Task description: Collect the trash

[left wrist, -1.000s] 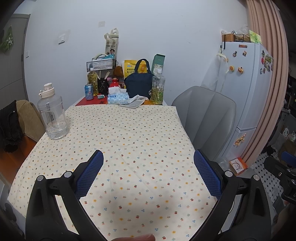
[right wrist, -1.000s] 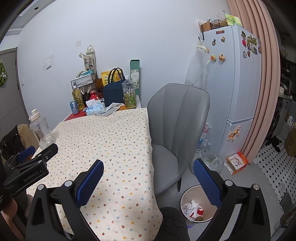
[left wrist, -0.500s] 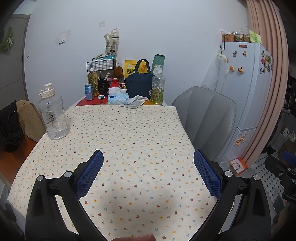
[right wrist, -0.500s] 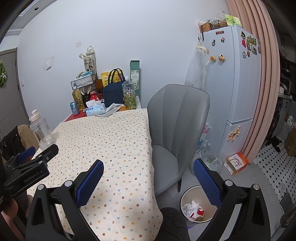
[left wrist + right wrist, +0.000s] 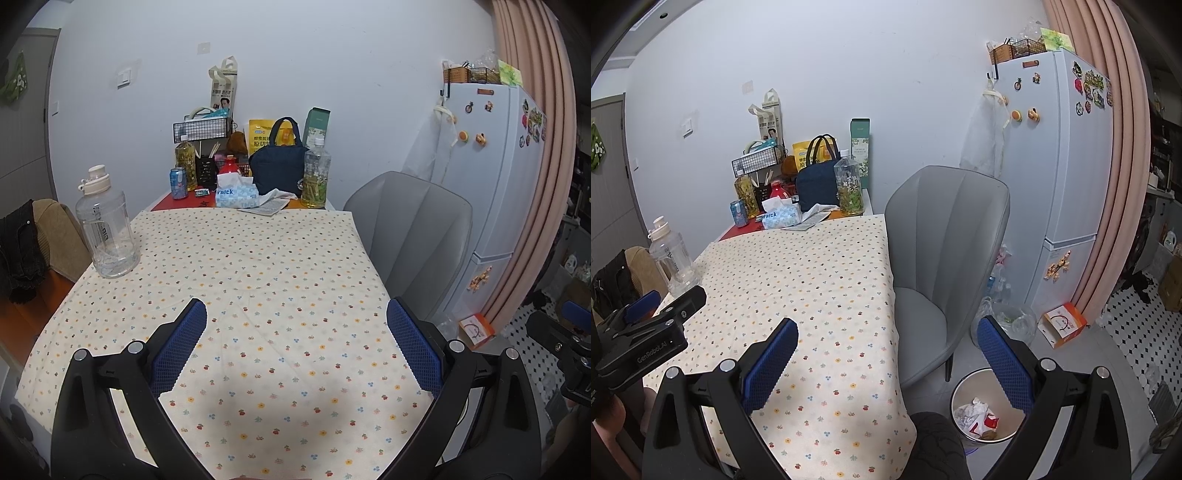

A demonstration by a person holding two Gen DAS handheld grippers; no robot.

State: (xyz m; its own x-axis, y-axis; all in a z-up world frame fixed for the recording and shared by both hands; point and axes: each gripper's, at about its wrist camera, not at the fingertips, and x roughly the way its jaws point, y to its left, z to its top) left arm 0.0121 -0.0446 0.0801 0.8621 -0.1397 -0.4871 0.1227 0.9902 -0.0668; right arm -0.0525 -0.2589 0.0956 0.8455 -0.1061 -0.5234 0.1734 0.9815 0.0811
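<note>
My left gripper is open and empty, held above the near part of the flower-print tablecloth. My right gripper is open and empty, held over the table's right front corner. A white trash bin with crumpled paper and wrappers stands on the floor below the right gripper. A crumpled white tissue lies at the table's far end, beside a blue tissue box. The left gripper also shows at the left edge of the right wrist view.
A big clear water jug stands at the table's left edge. Bottles, a blue can, a navy bag and boxes crowd the far end. A grey chair stands right of the table, a white fridge behind it. An orange box lies on the floor.
Both grippers have drifted very slightly; the views are almost unchanged. Both stay open and empty.
</note>
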